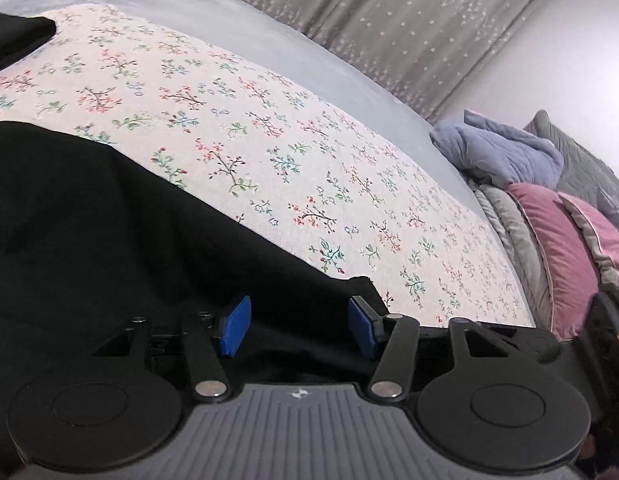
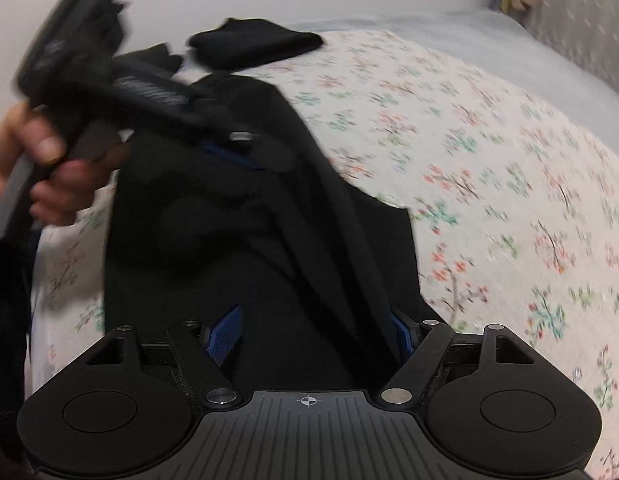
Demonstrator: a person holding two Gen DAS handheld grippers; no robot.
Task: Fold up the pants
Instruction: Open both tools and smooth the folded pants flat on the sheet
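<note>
Black pants [image 1: 109,220] lie on a floral bedsheet [image 1: 309,152], bunched into ridges in the right wrist view [image 2: 249,240]. My left gripper [image 1: 299,326] hangs low over one edge of the pants. Its blue pads [image 1: 235,326] stand apart with only dark cloth below them. In the right wrist view a hand [image 2: 49,176] holds the left gripper [image 2: 237,156] over the far end of the pants. My right gripper [image 2: 313,336] is open wide, with a raised fold of the pants running between its jaws and partly hiding the right pad. The picture is blurred.
A folded black garment [image 2: 255,42] rests at the far side of the bed, also seen in the left wrist view [image 1: 17,36]. Pink pillows [image 1: 557,248] and a blue blanket [image 1: 501,152] pile up at the bed's right end. A patterned curtain [image 1: 389,20] hangs behind.
</note>
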